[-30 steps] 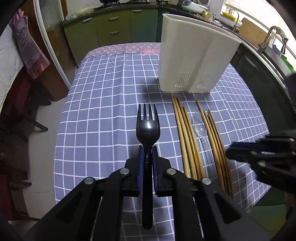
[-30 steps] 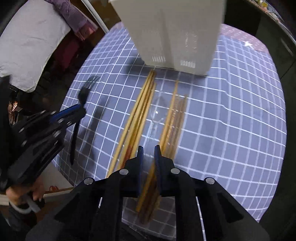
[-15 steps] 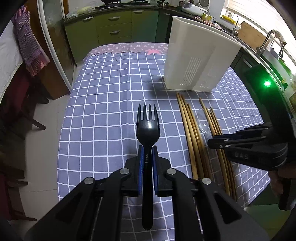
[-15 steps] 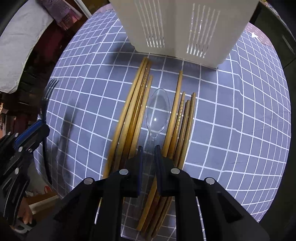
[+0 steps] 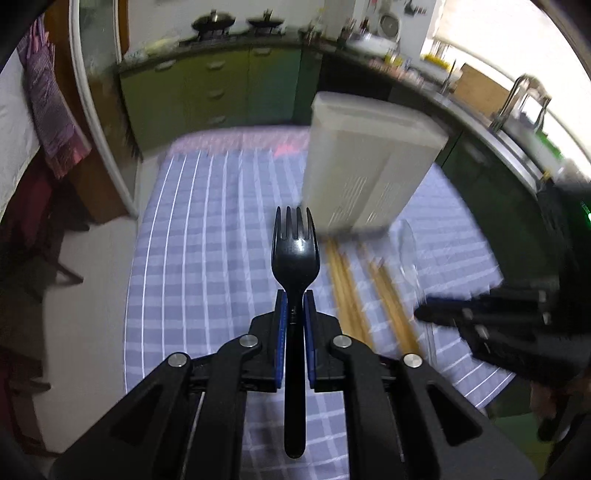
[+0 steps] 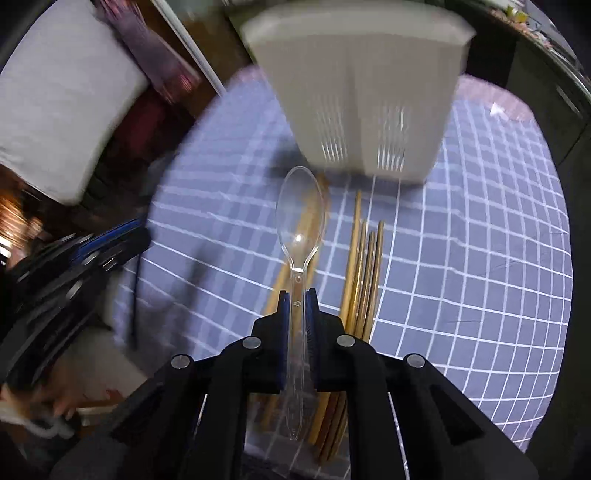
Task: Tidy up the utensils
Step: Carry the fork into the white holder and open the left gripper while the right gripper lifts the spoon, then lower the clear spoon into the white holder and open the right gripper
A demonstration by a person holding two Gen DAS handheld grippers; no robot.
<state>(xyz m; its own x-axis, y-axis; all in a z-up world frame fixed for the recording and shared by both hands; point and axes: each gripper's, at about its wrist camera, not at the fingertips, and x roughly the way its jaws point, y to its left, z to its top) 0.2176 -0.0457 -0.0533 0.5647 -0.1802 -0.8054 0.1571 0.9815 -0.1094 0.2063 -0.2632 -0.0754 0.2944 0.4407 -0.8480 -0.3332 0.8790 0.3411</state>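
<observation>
The black fork (image 5: pixel 294 254) points tines-first at the white holder (image 5: pixel 369 166), squeezed tight by the left gripper (image 5: pixel 294 306). The right gripper (image 6: pixel 297 306), jaws just closing, pinches the clear spoon (image 6: pixel 300 218) the same way.

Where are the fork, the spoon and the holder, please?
fork (image 5: pixel 294 258): left wrist view, on its head.
spoon (image 6: pixel 300 221): right wrist view, on its bowl.
holder (image 6: pixel 369 92): right wrist view, on its front wall.

Green cabinets (image 5: pixel 229 88) line the far kitchen wall (pots (image 5: pixel 213 20) on top), a bright window (image 5: pixel 517 66) at right.
</observation>
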